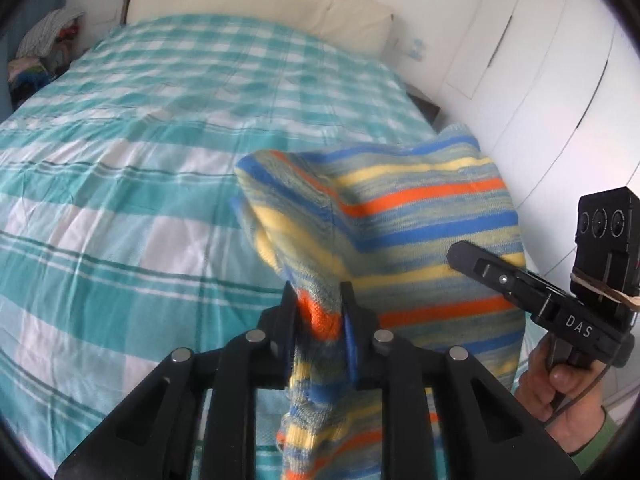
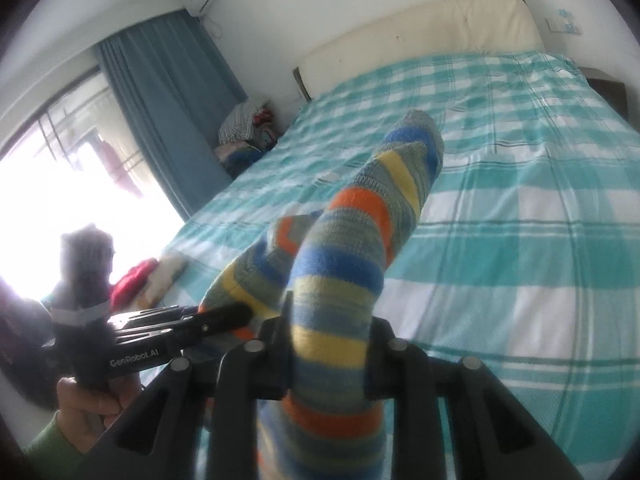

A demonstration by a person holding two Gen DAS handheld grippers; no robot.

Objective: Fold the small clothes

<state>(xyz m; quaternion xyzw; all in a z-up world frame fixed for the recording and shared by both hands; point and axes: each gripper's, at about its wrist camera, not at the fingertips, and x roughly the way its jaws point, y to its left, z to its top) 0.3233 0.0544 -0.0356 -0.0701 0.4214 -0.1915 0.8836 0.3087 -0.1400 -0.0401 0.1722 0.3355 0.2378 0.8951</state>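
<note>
A small knitted garment with blue, yellow, orange and grey-green stripes hangs in the air above the bed, held between both grippers. My left gripper is shut on one bunched edge of it. My right gripper is shut on another part of the striped garment, whose sleeve-like end sticks up and away. The right gripper also shows in the left wrist view at the garment's right edge. The left gripper also shows in the right wrist view at lower left.
The bed has a teal and white checked cover and a cream headboard. A pile of clothes lies at the far left corner. White wardrobe doors stand on the right. A window with blue curtain is on the left.
</note>
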